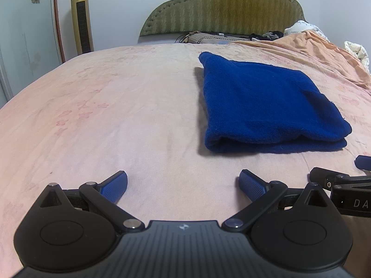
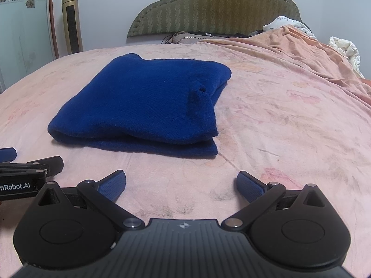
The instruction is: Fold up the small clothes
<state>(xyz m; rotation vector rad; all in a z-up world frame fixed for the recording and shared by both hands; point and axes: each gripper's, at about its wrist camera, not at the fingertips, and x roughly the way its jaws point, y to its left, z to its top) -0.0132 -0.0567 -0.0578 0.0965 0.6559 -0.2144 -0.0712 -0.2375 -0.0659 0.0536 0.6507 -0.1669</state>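
A dark blue knit garment (image 1: 266, 102) lies folded in a flat rectangle on the pink bed sheet (image 1: 116, 115). In the right wrist view it (image 2: 139, 102) sits ahead and a little left, with a small bump of fabric near its right edge. My left gripper (image 1: 183, 185) is open and empty, low over the sheet, short of the garment and to its left. My right gripper (image 2: 180, 184) is open and empty, just short of the garment's near edge. Each gripper shows at the edge of the other's view.
A green padded headboard (image 1: 227, 7) stands at the far end with clutter and cables below it. A bunched orange blanket (image 2: 301, 46) and white bedding (image 2: 345, 48) lie far right. A gold tower fan (image 1: 81, 18) stands by the wall at left.
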